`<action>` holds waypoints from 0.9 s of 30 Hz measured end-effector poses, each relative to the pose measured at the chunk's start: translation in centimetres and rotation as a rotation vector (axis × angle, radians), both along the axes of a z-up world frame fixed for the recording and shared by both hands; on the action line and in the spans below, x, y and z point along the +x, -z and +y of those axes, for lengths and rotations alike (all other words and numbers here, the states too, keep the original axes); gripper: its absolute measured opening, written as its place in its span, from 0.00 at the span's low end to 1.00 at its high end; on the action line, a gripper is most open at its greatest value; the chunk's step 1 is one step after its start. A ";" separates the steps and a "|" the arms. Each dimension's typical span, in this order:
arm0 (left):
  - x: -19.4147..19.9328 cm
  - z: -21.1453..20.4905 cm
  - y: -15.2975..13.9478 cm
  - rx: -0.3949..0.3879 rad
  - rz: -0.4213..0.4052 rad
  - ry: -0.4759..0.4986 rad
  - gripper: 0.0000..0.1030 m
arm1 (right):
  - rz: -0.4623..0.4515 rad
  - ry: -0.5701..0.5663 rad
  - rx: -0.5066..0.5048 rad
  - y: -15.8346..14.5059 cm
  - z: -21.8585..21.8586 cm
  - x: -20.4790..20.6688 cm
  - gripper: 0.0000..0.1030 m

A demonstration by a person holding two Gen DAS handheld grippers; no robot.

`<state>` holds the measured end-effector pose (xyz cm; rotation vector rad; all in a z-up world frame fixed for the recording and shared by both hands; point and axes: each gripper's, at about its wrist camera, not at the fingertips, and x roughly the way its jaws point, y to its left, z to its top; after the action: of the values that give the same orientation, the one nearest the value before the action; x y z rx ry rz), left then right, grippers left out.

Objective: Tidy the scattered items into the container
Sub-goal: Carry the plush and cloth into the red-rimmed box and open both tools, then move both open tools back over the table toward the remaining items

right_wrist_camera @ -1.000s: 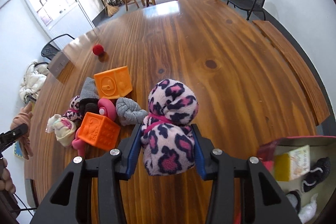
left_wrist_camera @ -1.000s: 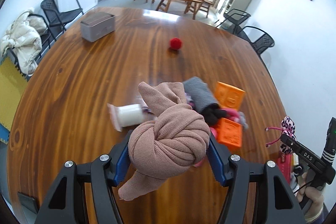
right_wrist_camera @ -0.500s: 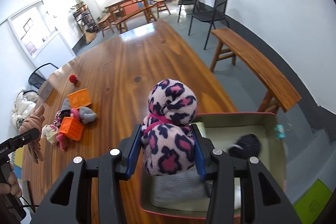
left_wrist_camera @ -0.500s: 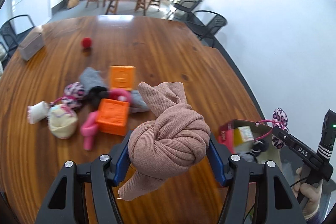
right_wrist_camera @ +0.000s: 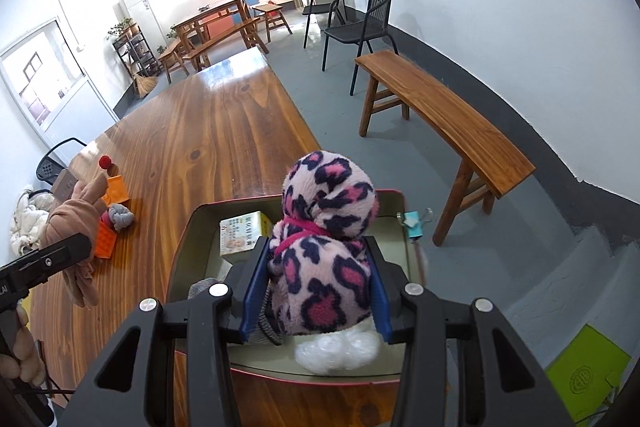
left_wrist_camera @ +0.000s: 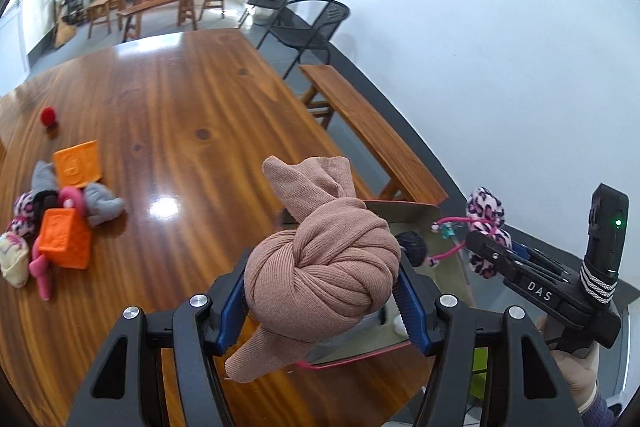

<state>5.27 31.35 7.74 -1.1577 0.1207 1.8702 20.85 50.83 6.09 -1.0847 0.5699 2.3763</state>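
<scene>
My left gripper point(left_wrist_camera: 322, 297) is shut on a knotted tan sock point(left_wrist_camera: 320, 267), held above the near edge of the open box point(left_wrist_camera: 416, 215). My right gripper point(right_wrist_camera: 318, 291) is shut on a pink leopard-print sock point(right_wrist_camera: 324, 247), held over the box point(right_wrist_camera: 192, 227); the leopard sock also shows in the left wrist view point(left_wrist_camera: 486, 227). The box holds a small yellow carton point(right_wrist_camera: 240, 231), a white wad point(right_wrist_camera: 340, 353) and grey cloth. Loose items lie on the wooden table point(left_wrist_camera: 180, 107): two orange cubes point(left_wrist_camera: 64, 243), a grey sock point(left_wrist_camera: 102, 203), a pink toy point(left_wrist_camera: 40, 267) and a red ball point(left_wrist_camera: 48, 115).
The box sits at the table's right edge, with a wooden bench point(right_wrist_camera: 440, 115) and grey floor beyond. Black chairs point(right_wrist_camera: 352, 19) stand by the wall. A green pad point(right_wrist_camera: 584, 375) lies on the floor. A blue clip point(right_wrist_camera: 412, 223) sits on the box's far rim.
Both views have swung right from the pile of items to the box. Both grippers have carried their socks over the box and stay shut on them.
</scene>
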 end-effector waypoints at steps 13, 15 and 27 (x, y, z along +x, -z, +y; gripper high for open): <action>3.3 5.6 1.2 -0.052 -0.055 0.106 0.82 | 0.022 0.013 -0.052 0.6 1.9 1.6 0.55; 3.0 5.2 1.3 -0.064 -0.056 0.088 0.82 | 0.025 0.013 -0.054 0.6 2.0 1.6 0.56; -0.6 -1.4 1.5 -0.073 -0.070 -0.099 0.99 | 0.037 -0.072 -0.071 0.3 -0.6 -2.4 0.57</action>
<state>4.69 29.97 6.28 -1.2986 0.0937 1.9230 18.41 50.21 5.83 -1.1113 0.6422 2.4599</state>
